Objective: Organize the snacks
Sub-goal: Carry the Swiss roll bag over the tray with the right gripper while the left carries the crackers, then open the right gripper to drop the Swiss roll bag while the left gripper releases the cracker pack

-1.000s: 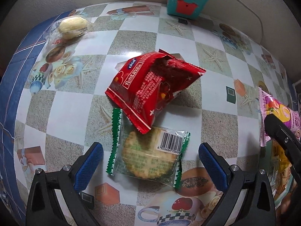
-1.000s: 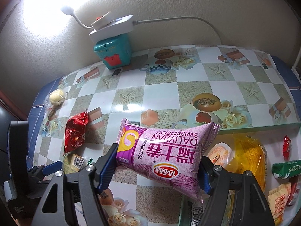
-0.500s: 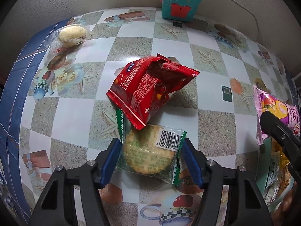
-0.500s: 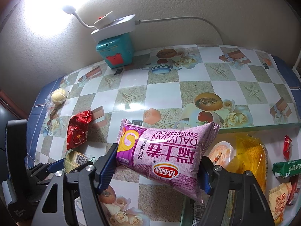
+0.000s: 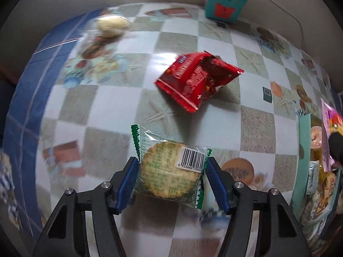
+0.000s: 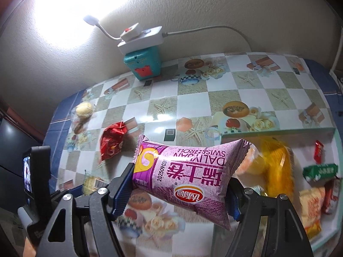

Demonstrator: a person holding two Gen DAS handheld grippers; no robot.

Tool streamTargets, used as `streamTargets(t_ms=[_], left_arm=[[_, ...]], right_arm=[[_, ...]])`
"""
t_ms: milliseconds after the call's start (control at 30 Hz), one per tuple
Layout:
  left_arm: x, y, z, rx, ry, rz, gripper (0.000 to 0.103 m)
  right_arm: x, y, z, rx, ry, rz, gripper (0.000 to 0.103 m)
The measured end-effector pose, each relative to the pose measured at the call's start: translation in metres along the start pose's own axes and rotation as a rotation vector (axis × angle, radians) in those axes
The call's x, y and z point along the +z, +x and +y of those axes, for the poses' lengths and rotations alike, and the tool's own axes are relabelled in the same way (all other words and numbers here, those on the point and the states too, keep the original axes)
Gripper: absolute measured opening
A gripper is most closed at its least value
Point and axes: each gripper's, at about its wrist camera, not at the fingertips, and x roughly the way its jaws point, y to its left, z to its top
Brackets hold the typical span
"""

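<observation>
My left gripper point(image 5: 171, 177) is shut on a clear, green-edged cracker packet point(image 5: 169, 169) and holds it just above the table. A red snack bag point(image 5: 196, 83) lies beyond it; it also shows in the right wrist view point(image 6: 111, 141). A wrapped yellow bun point(image 5: 111, 26) lies at the far left. My right gripper point(image 6: 180, 190) is shut on a purple Swiss roll packet point(image 6: 186, 175), held above the table beside the left end of a teal tray point(image 6: 278, 131) of snacks.
A teal box point(image 6: 142, 64) with a white power strip point(image 6: 141, 39) on top stands against the back wall. The tray holds a yellow bag point(image 6: 274, 167), a green packet point(image 6: 320, 170) and several other snacks. The left gripper body point(image 6: 36, 184) shows at lower left.
My left gripper closed on the cracker packet and lifted it clear of the red bag. My right gripper kept hold of the purple packet and shifted slightly.
</observation>
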Motion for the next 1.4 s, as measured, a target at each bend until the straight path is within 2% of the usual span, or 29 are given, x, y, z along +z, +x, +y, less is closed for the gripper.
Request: streamTargets(t_ms=[200,433,633,900,1067,1400], left_arm=[[-0.020,-0.036,-0.015,-0.024,0.014,-0.052,0.066],[-0.038,-0.092,-0.060,-0.044,0.071,-0.178,0.066],[-0.048,-0.113,-0.091,-0.053,0.104,-0.245,0.066],[-0.052,-0.137,-0.122,-0.080,0.114,-0.323,0.066],[-0.053,-0.141,-0.139,-0.096,0.116,-0.338,0.066],[-0.063,-0.135,-0.189,-0.146,0.215,-0.307,0.066]], right_arm=[[-0.019,-0.036,-0.010,0.024,0.042,-0.020,0.075],[-0.045,-0.063,-0.039,0.035,0.118,-0.030,0.075],[-0.054,-0.083,-0.070,0.031,0.190,-0.054,0.075],[-0.050,-0.109,-0.125,-0.018,0.295,-0.116,0.075],[-0.051,-0.129,-0.164,-0.093,0.365,-0.159,0.075],[-0.059,-0.154,-0.216,-0.143,0.473,-0.213,0.076]])
